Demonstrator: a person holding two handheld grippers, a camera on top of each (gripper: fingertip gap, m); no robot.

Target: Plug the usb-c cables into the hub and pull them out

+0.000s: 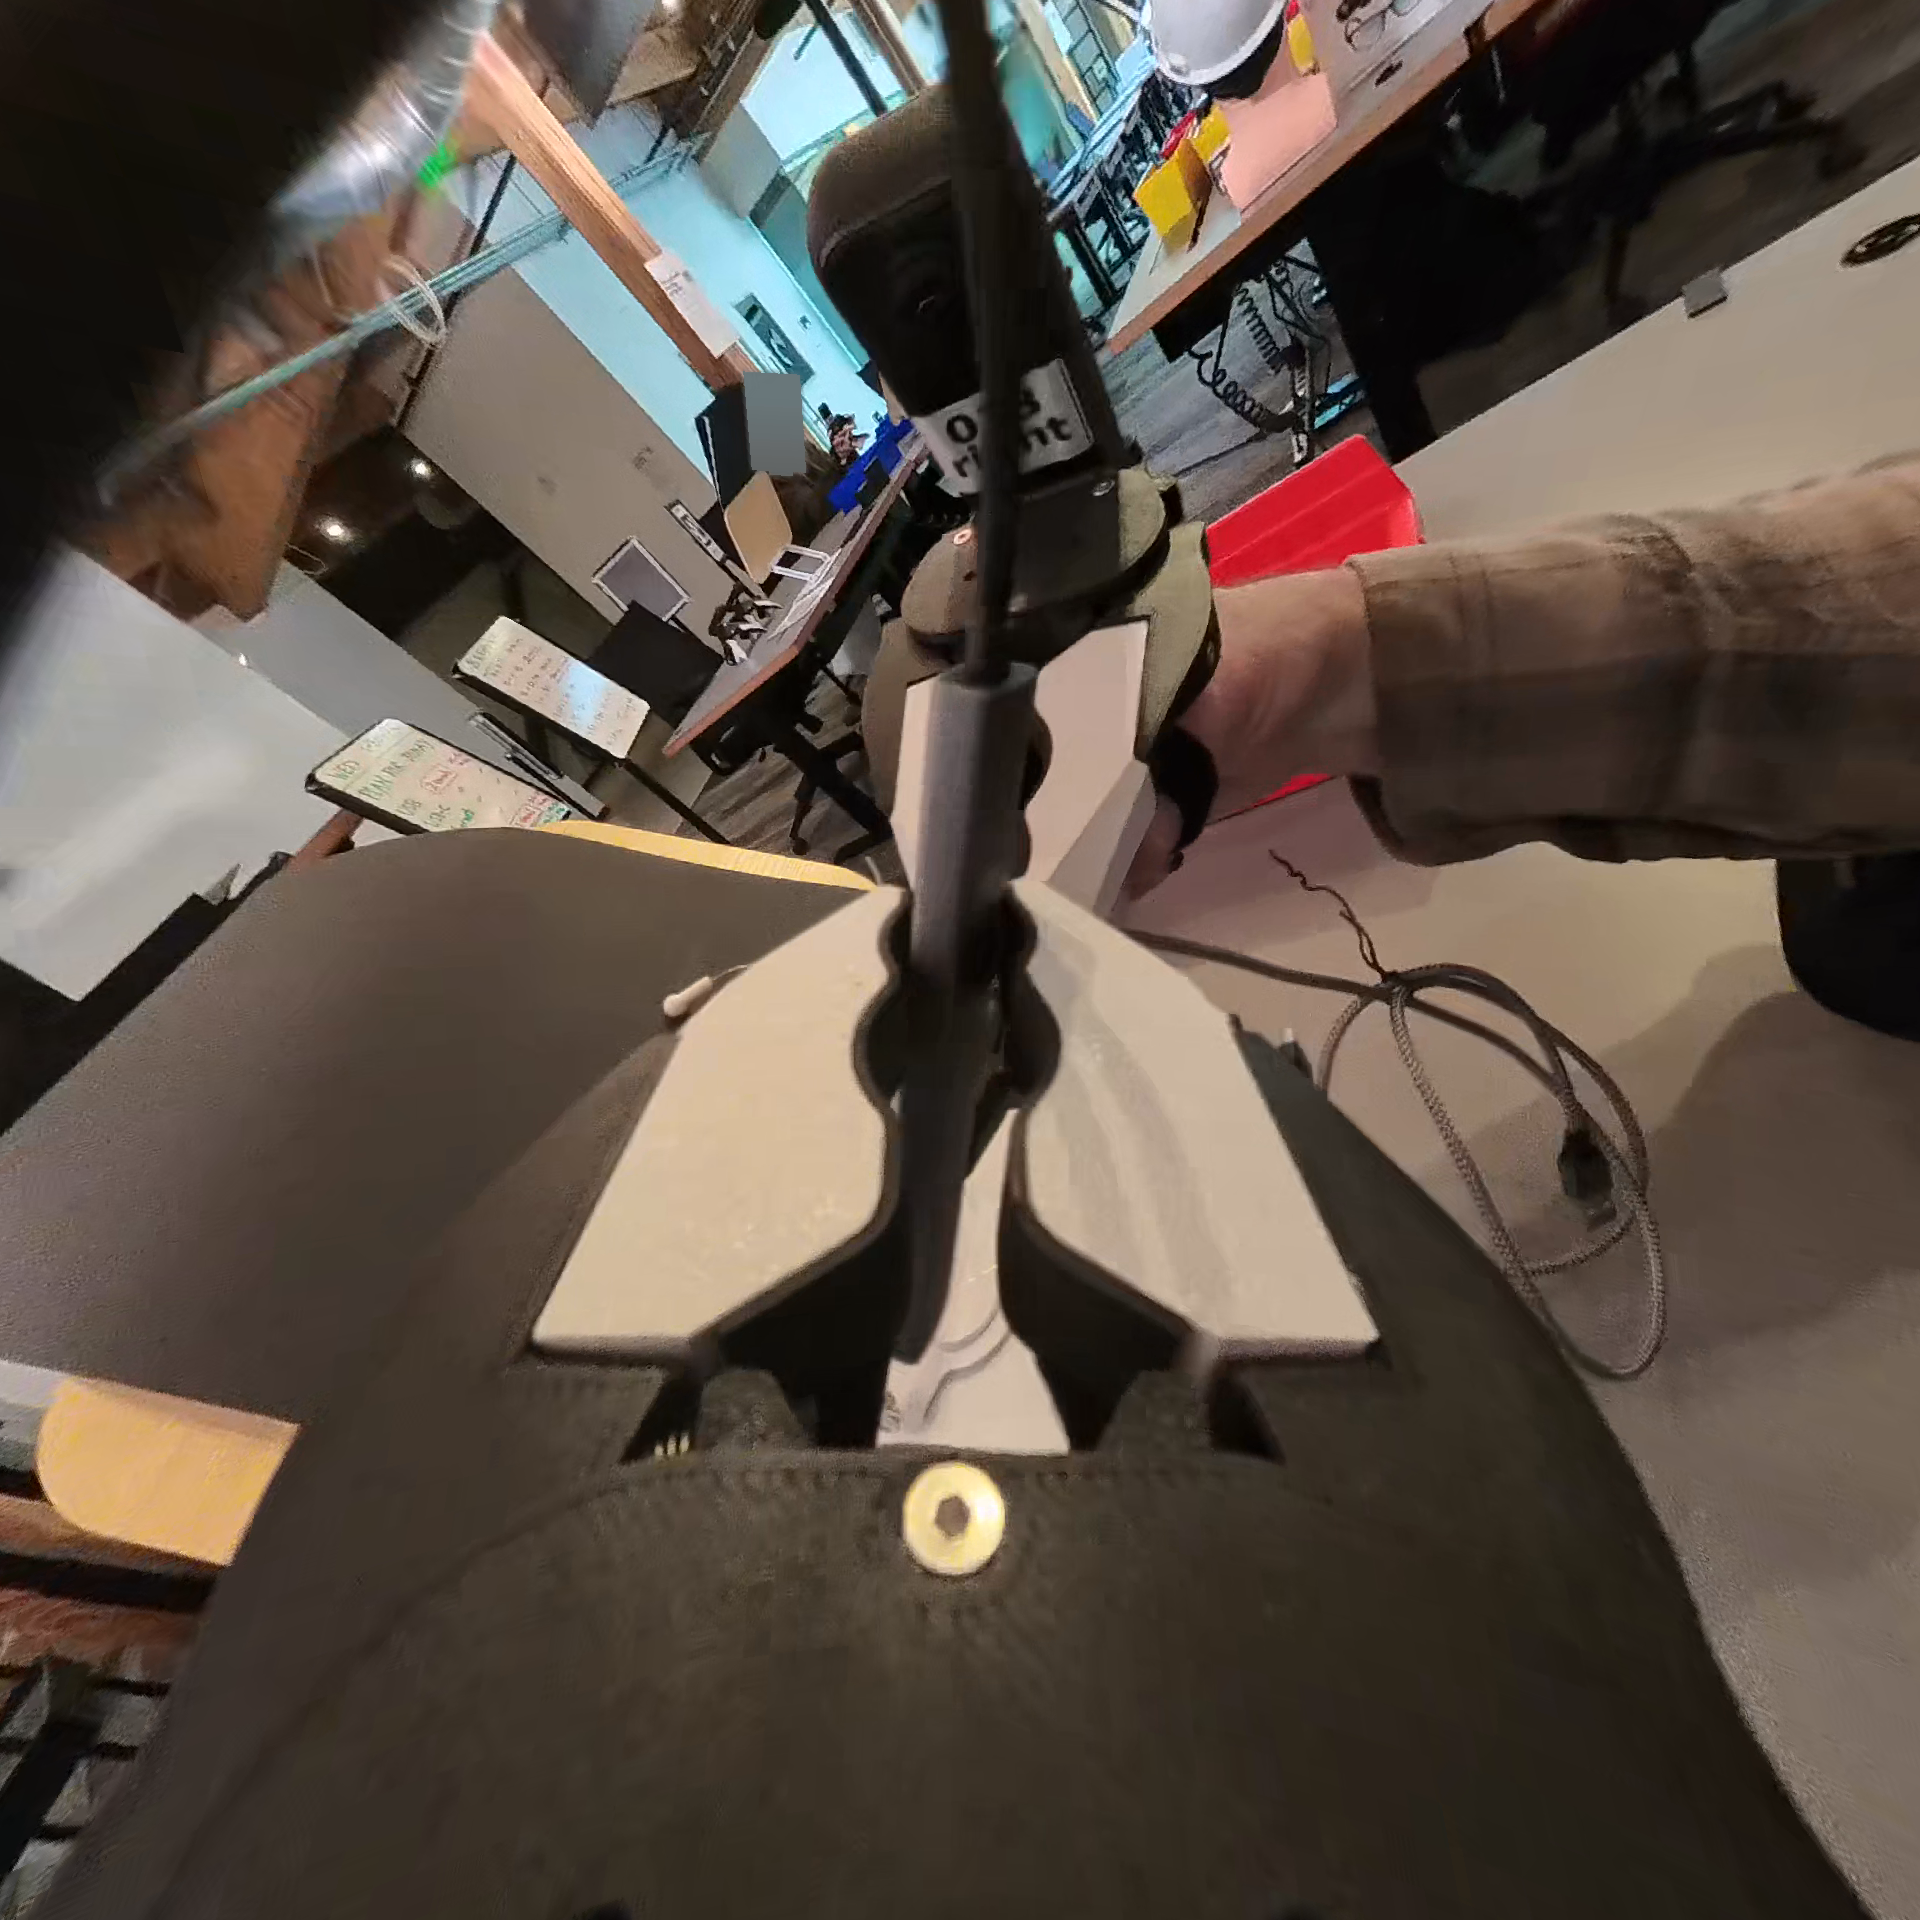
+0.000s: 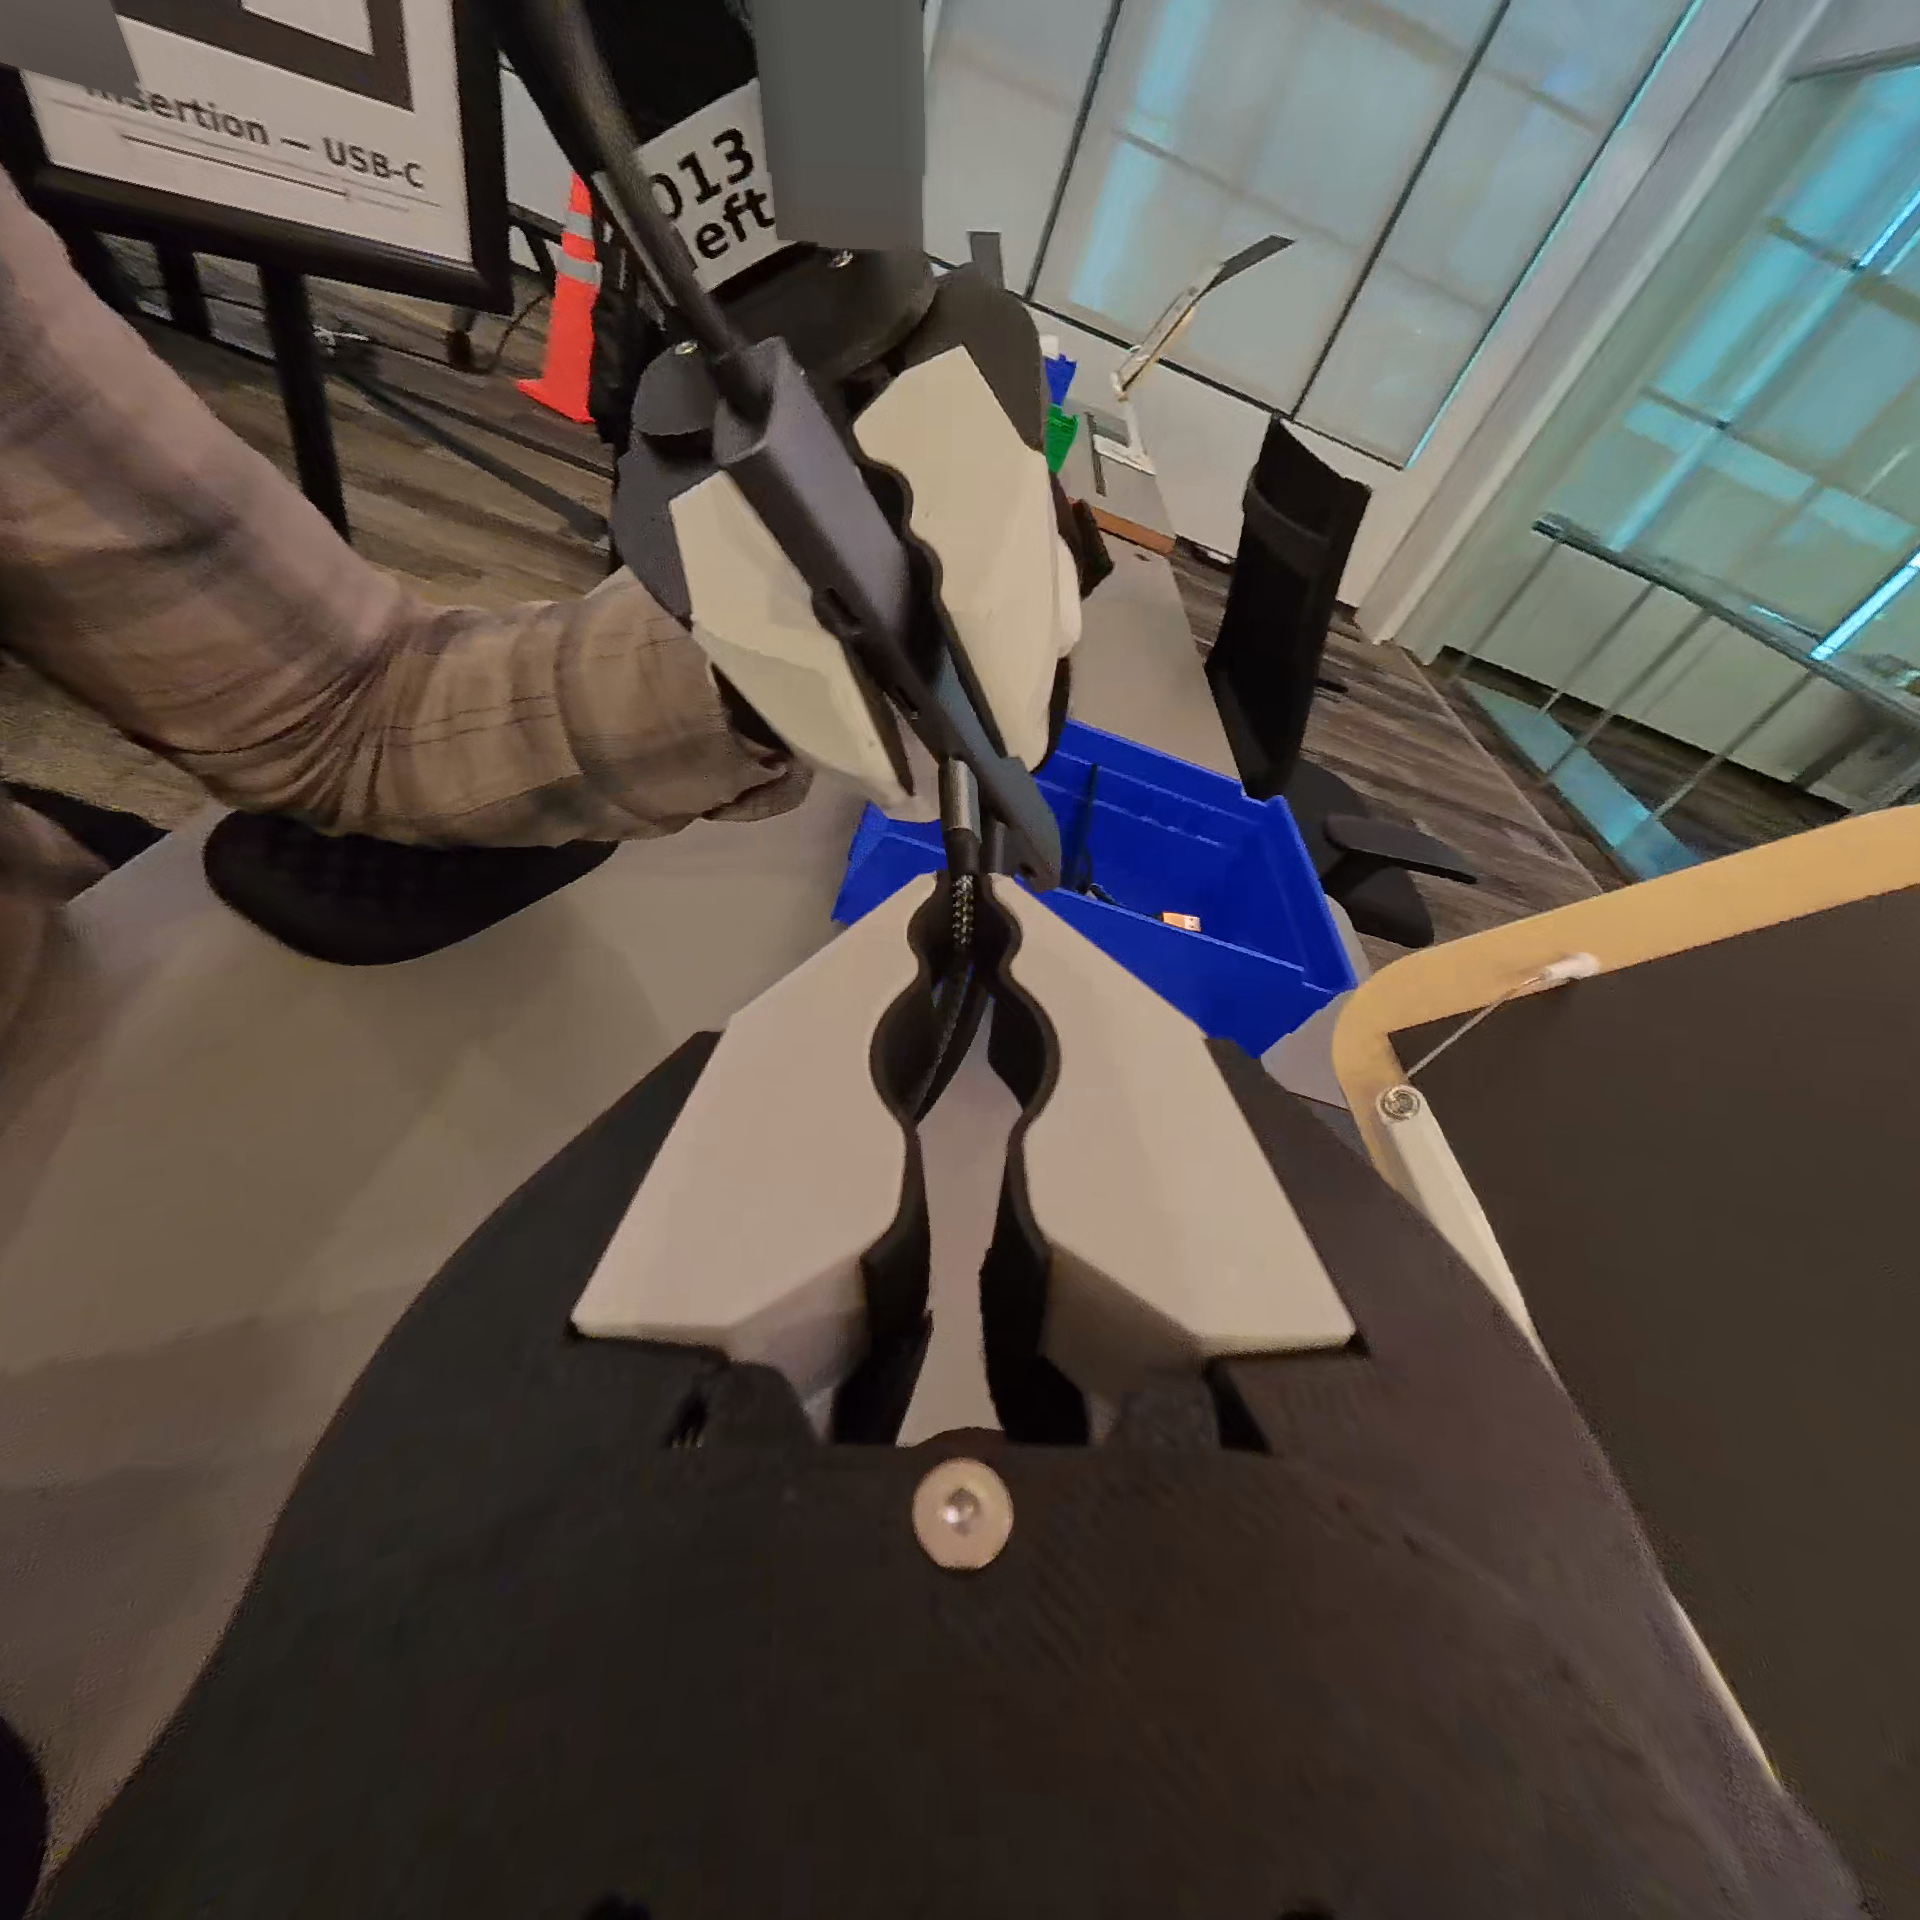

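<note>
My left gripper (image 1: 961,920) is shut on the slim grey hub (image 1: 951,1091), whose black lead (image 1: 982,312) runs up and away. In the right wrist view the left gripper (image 2: 966,748) holds the hub (image 2: 821,540) slanting down towards me. My right gripper (image 2: 961,920) is shut on a braided usb-c cable (image 2: 951,1023) just behind its metal plug (image 2: 958,805). The plug's tip meets the hub's lower edge; I cannot tell how deep it sits. In the left wrist view the right gripper (image 1: 1039,790) is just beyond the hub, mostly hidden.
A braided cable (image 1: 1507,1039) lies looped on the grey table (image 1: 1766,1558), one plug (image 1: 1584,1164) loose. A blue bin (image 2: 1195,935) stands behind the grippers, a red bin (image 1: 1309,520) by the right hand. A black board with a wooden rim (image 2: 1662,1247) stands close at the right.
</note>
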